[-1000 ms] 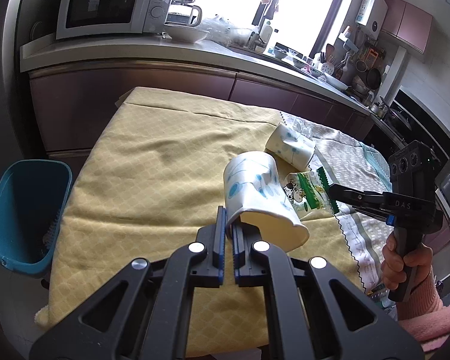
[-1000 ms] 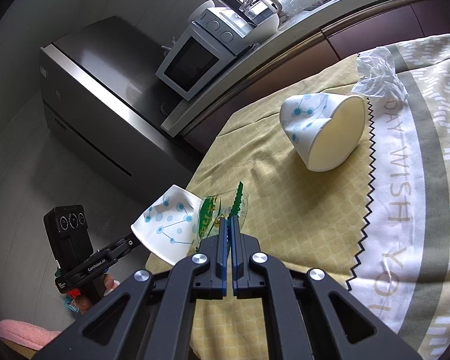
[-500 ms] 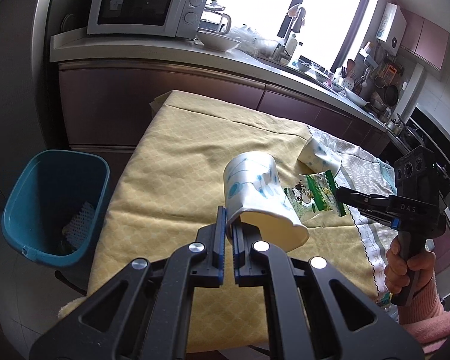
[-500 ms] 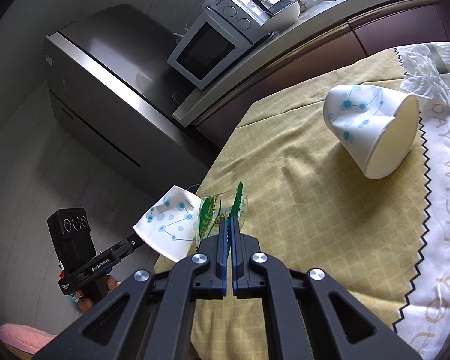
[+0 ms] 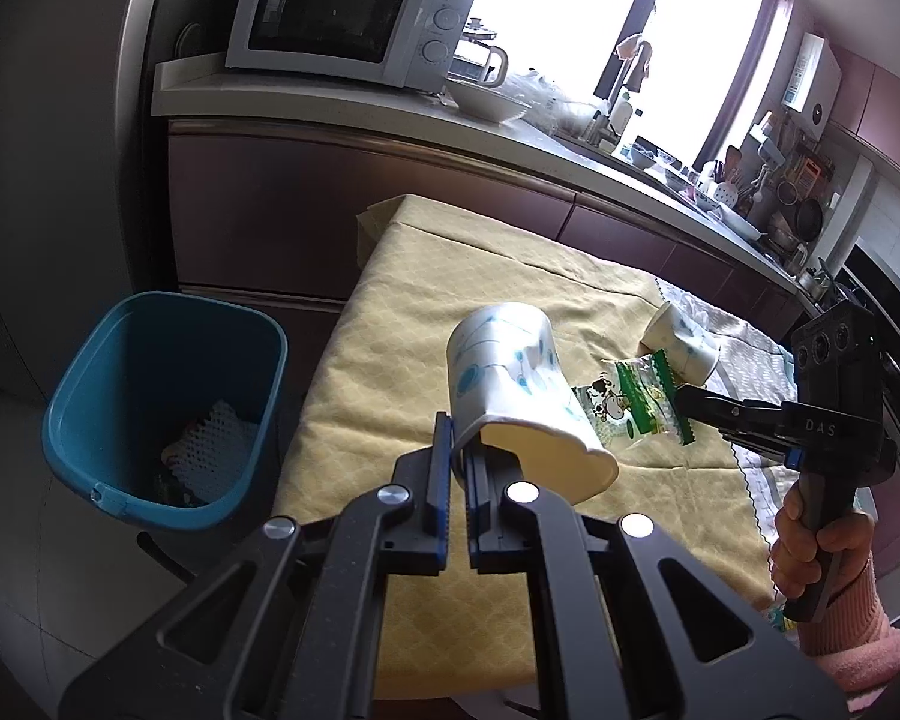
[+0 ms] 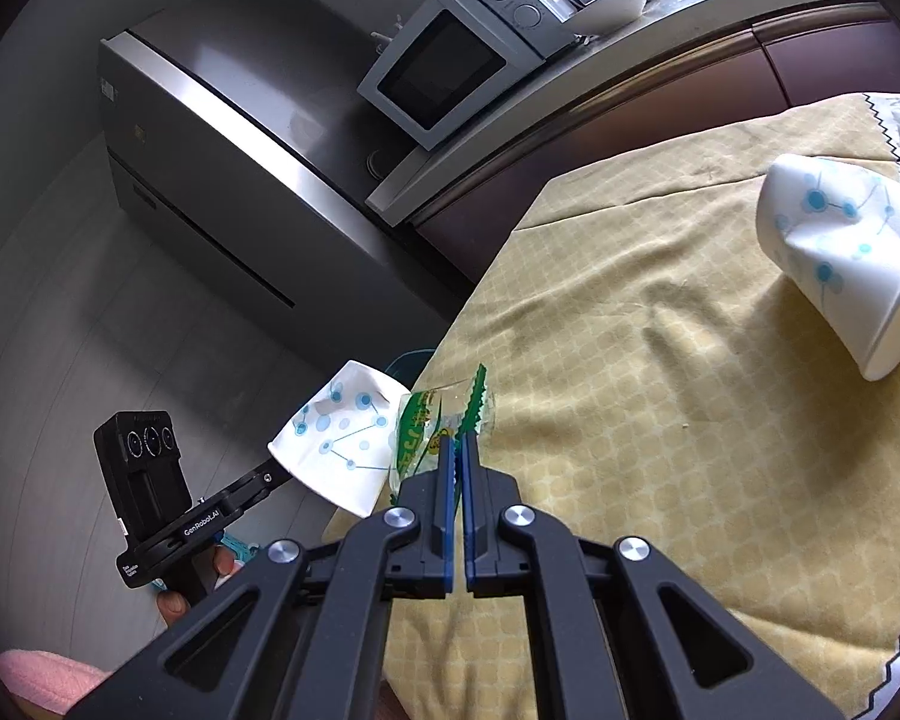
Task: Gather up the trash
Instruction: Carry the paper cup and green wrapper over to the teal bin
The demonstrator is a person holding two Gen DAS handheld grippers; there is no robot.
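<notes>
Since the earlier frames, both loads have been carried leftward across the yellow tablecloth [image 5: 450, 312], and the blue bin [image 5: 150, 408] on the floor at the left is now seen much more fully. A white mesh scrap is seen inside it.

Right of the bin, the left gripper [image 5: 457, 450] is clamped shut on the rim of a crushed paper cup [image 5: 510, 384], held clear of the cloth. Further right, the right gripper [image 6: 457, 456] is pinched closed on a green snack wrapper [image 6: 432, 420]. At the far right a second paper cup [image 6: 840, 252] is left lying on the table, not yet collected.

Risk is judged to lie in the thin grip: the cup is held only by a flattened edge and could be slipped out before the bin is reached. A release made too early would drop either piece beside the bin.
</notes>
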